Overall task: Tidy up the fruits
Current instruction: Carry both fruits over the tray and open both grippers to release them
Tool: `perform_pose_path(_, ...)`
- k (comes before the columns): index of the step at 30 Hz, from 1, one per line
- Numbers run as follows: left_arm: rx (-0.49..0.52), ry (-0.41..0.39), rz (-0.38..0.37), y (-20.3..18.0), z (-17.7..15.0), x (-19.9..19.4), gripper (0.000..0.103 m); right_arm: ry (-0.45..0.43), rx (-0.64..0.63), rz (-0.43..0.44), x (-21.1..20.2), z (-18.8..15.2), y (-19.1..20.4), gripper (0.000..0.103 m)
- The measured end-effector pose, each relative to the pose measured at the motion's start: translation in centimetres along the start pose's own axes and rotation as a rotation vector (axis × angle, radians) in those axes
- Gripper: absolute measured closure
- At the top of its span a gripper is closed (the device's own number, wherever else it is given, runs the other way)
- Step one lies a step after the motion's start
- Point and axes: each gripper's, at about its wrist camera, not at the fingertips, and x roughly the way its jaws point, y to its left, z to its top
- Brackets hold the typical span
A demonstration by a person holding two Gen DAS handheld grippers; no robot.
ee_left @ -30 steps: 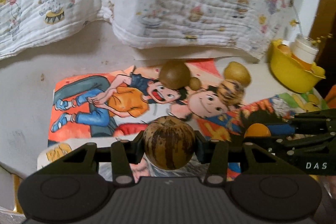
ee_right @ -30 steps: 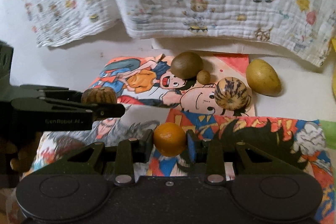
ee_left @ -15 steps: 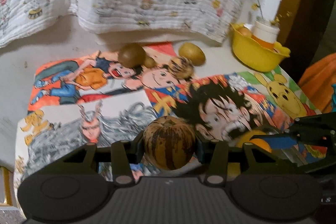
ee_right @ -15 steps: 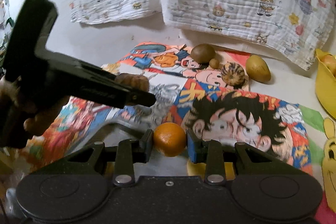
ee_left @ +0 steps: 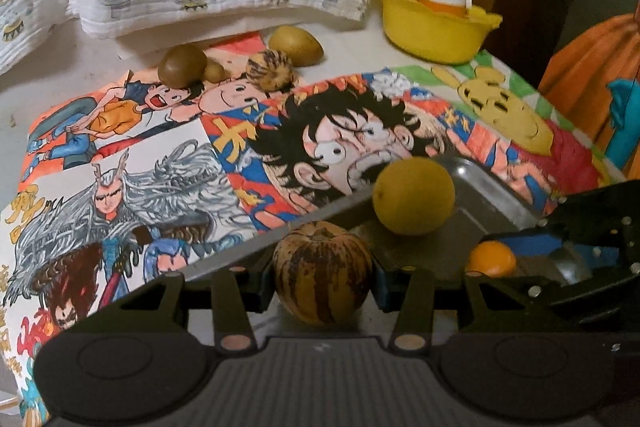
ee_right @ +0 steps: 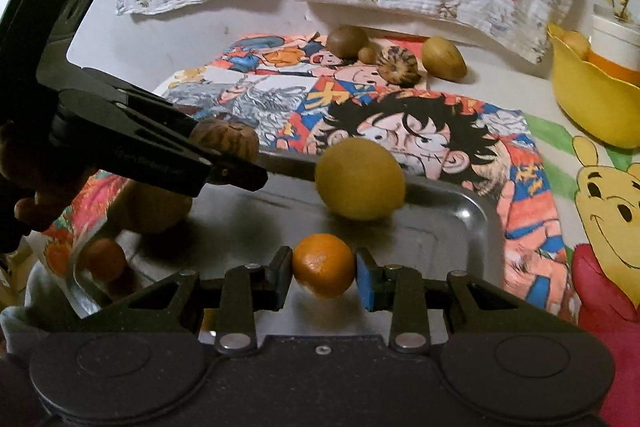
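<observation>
Black matte left gripper (ee_left: 322, 277) and right gripper (ee_right: 323, 271): ribbed housings, round side discs, silver rivets, blue finger pads (ee_right: 365, 281), faint pale lettering

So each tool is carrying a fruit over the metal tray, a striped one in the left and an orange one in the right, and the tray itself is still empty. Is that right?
Not quite: the metal tray is not empty. The right wrist view shows a yellow round fruit already lying in it. The rest holds: the left tool grips the striped fruit and the right tool grips the orange fruit.
</observation>
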Motion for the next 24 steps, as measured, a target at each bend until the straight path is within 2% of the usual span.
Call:
perform_pose_path(17, 0.07, 0.089, 0.048, -2.0, -0.7, 1.7, 0.052, 0.003, -0.018, -0.021, -0.7, -1.8, -0.1, 0.067)
perform_pose_path(24, 0.067, 0.089, 0.046, -2.0, -0.9, 1.6, 0.052, 0.0, -0.024, -0.025, -0.8, -1.9, -0.1, 0.066)
